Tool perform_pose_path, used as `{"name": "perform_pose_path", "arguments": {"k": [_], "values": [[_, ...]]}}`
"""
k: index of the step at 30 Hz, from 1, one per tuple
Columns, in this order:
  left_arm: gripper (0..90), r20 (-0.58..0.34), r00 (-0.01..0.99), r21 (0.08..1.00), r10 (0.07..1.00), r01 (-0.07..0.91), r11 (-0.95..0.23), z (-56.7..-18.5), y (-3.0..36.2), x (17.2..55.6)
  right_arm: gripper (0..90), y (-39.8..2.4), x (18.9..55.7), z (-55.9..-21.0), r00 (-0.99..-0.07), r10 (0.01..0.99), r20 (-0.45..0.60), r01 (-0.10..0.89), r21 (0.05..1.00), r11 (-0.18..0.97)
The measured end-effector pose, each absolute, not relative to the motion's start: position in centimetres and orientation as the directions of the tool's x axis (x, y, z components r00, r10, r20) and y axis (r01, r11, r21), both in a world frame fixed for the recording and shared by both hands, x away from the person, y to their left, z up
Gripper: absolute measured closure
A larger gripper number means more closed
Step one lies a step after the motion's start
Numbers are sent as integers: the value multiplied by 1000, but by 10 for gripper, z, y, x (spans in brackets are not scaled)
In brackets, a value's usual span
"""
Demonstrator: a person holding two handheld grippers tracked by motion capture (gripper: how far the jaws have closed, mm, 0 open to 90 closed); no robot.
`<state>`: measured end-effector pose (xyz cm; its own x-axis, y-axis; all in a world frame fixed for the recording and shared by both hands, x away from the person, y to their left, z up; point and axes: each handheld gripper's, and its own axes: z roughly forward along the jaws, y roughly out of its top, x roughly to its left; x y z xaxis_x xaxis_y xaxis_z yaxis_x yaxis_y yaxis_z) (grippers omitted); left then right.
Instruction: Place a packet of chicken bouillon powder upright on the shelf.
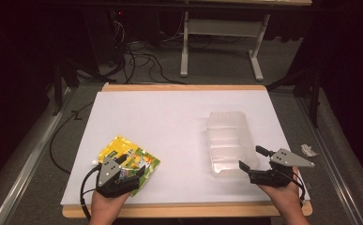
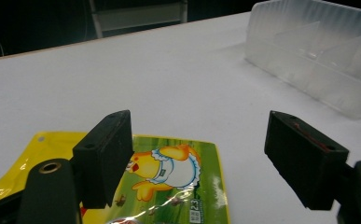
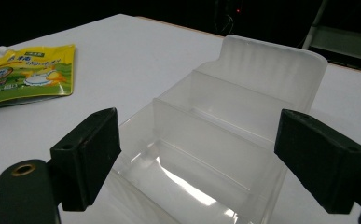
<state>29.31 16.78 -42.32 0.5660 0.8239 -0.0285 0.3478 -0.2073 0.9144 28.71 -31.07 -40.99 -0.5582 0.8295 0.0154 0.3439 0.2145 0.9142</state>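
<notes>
You are holding the left gripper, jaws apart, over the yellow-green pouch lying on the white table; your right gripper is hovering, jaws spread, beside the clear divided tray.

pouch: yellow-green, cartoon chick | bin: translucent frosted | table: white

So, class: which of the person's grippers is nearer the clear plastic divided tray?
Right. The right gripper sits open at the clear plastic divided tray's near end; the left gripper hovers open over the yellow-green pouch, across the table.
</notes>
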Motion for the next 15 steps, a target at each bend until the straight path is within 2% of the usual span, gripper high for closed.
{"name": "perform_pose_path", "arguments": {"k": [6, 15], "values": [[251, -40, 517, 908, 855, 376, -184, -426, 187, 301, 149, -311, 287, -410, -560, 828, 22, 345, 915, 210], [273, -121, 419, 873, 900, 476, -104, -441, 224, 314, 154, -313, 288, -410, -562, 827, 22, 342, 916, 208]]}}
